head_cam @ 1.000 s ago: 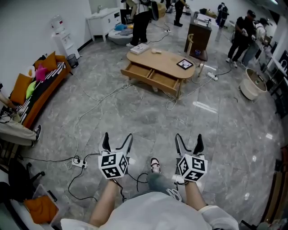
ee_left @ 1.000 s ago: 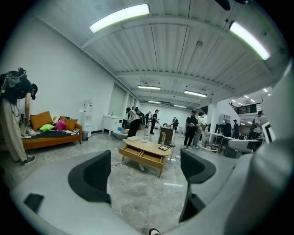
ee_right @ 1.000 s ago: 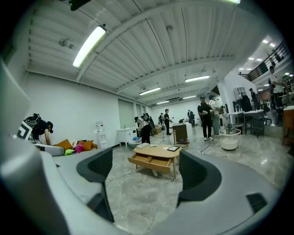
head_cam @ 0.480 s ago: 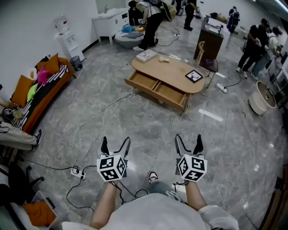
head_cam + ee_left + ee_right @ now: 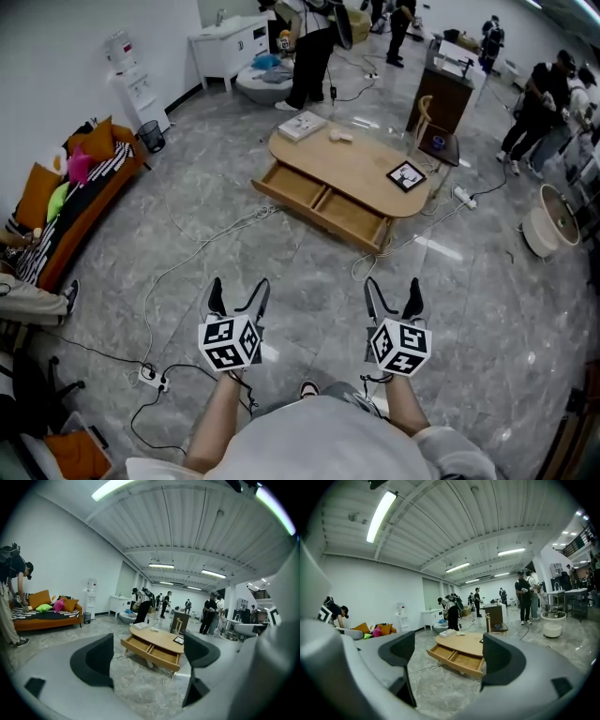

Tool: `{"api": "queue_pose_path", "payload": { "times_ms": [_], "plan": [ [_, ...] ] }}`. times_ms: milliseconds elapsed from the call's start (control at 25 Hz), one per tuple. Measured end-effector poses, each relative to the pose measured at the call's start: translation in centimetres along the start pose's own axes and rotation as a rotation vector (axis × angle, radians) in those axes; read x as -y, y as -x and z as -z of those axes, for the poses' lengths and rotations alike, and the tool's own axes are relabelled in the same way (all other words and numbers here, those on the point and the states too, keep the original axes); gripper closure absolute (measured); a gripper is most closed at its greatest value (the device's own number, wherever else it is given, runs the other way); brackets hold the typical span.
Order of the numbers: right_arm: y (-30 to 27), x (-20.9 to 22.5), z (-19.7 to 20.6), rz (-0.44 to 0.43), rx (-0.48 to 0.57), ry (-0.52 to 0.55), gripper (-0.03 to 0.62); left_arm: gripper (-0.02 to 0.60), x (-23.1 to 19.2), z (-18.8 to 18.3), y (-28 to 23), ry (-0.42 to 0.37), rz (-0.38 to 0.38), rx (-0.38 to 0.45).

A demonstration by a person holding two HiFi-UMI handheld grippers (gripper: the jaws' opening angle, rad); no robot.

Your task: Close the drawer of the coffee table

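Left gripper [image 5: 240, 296]: jaws apart, nothing between them
Right gripper [image 5: 393, 298]: jaws apart, empty (level with the left)
Drawer [image 5: 323, 204]: pulled out of the table front, well ahead of both grippers
Coffee table [image 5: 361, 161]: oval wooden top, book [image 5: 302, 125] at far end

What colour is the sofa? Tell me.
The sofa is orange, with a black-and-white striped seat; clearest in head view.

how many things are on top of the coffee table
3: a white book at its far left end, a small pale object beside it, a black-framed picture near its right end.
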State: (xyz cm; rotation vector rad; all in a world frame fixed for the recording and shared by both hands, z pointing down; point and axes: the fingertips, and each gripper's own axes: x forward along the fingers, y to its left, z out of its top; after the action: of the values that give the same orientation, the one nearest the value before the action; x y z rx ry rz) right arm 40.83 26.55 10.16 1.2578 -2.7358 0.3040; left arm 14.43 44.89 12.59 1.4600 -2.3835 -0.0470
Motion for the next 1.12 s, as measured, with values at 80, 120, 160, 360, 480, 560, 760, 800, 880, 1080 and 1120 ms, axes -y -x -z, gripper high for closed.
{"api": "queue_pose_path", "payload": {
  "times_ms": [80, 120, 160, 360, 480, 560, 760, 800, 880, 1080, 1120],
  "plan": [
    [-1.3, 0.8, -0.1, 0.010, -0.004, -0.011, 0.135, 0.118, 0.2, -0.4, -1.6, -0.007, 0.006, -0.004],
    [-1.8, 1.0, -0.2, 0.013, -0.006, -0.016, 0.137, 0.118, 0.2, -0.6, -2.4, -0.009, 0.009, -0.005],
    [-2.2, 1.3, -0.2, 0.017, -0.007, -0.019, 0.137, 0.118, 0.2, -0.7, -3.0, -0.011, 0.012, -0.007],
    [-4.8, 1.8, 0.6, 0.050, -0.036, -0.034, 0.137, 0.124, -0.6, -1.0, -6.4, -0.020, 0.034, -0.034],
    [-7.1, 1.6, 1.2, 0.069, -0.050, -0.032, 0.138, 0.129, -1.8, -1.5, -9.3, -0.021, 0.042, -0.033],
    [-8.9, 1.3, 1.5, 0.080, -0.057, -0.035, 0.138, 0.129, -2.9, -2.0, -11.8, -0.013, 0.048, -0.030],
    [-15.3, -0.1, 0.6, 0.132, -0.051, -0.062, 0.137, 0.129, -6.1, -4.7, -19.8, -0.012, 0.079, -0.031],
    [-16.7, -0.4, 0.1, 0.148, -0.046, -0.054, 0.137, 0.129, -6.6, -5.5, -21.5, -0.025, 0.093, -0.034],
    [-19.6, -0.9, -1.1, 0.185, -0.032, -0.041, 0.137, 0.129, -7.5, -7.3, -25.2, -0.049, 0.125, -0.039],
    [-26.4, -1.5, -3.0, 0.285, -0.015, -0.092, 0.137, 0.129, -9.9, -11.6, -34.1, -0.088, 0.202, -0.058],
    [-27.7, -1.8, -3.3, 0.301, -0.010, -0.104, 0.135, 0.129, -10.3, -12.3, -35.8, -0.094, 0.218, -0.062]
  ]
}}
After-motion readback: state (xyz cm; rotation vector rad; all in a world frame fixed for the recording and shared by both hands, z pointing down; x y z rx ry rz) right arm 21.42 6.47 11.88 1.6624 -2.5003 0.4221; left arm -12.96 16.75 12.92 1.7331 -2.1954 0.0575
